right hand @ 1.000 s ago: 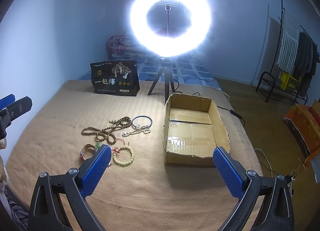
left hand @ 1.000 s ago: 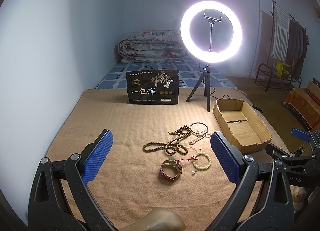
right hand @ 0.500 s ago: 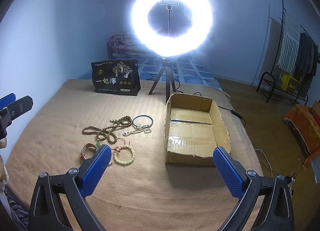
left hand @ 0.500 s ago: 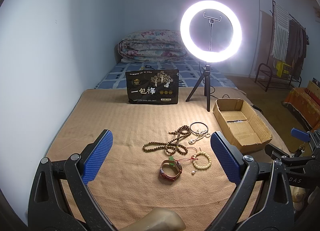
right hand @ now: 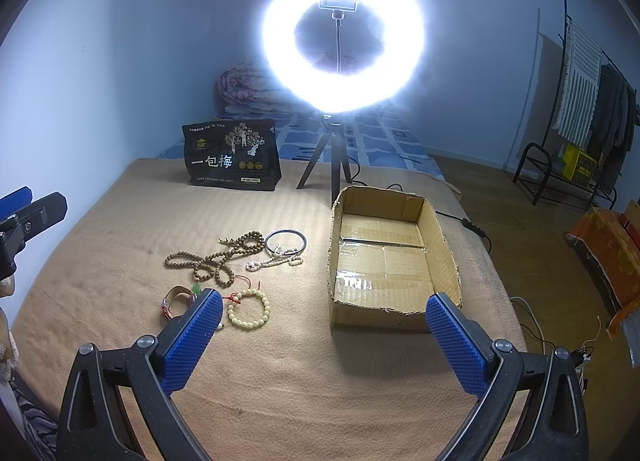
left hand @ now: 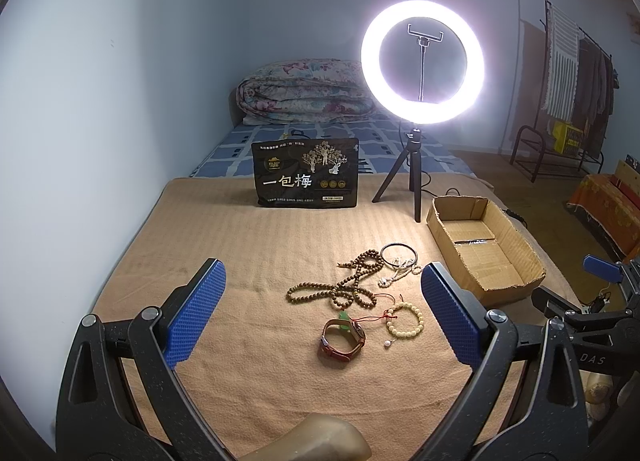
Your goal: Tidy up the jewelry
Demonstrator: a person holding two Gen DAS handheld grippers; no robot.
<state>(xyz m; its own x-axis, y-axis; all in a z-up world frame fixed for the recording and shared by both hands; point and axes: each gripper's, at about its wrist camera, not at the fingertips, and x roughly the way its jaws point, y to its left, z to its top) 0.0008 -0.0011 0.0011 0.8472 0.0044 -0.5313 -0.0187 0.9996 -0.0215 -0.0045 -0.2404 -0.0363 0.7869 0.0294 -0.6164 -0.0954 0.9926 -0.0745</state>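
Hovering above the tan blanket (left hand: 248,245), both the left gripper (left hand: 320,317) and right gripper (right hand: 322,335) gape empty; the jewelry pile (right hand: 236,261) lies ahead, just left of the cardboard box (right hand: 436,229).

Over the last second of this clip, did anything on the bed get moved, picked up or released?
Nothing visibly changed. Both grippers, left and right, stay open and empty, the bracelets and bead strand lie where they were, and the cardboard box is still empty.
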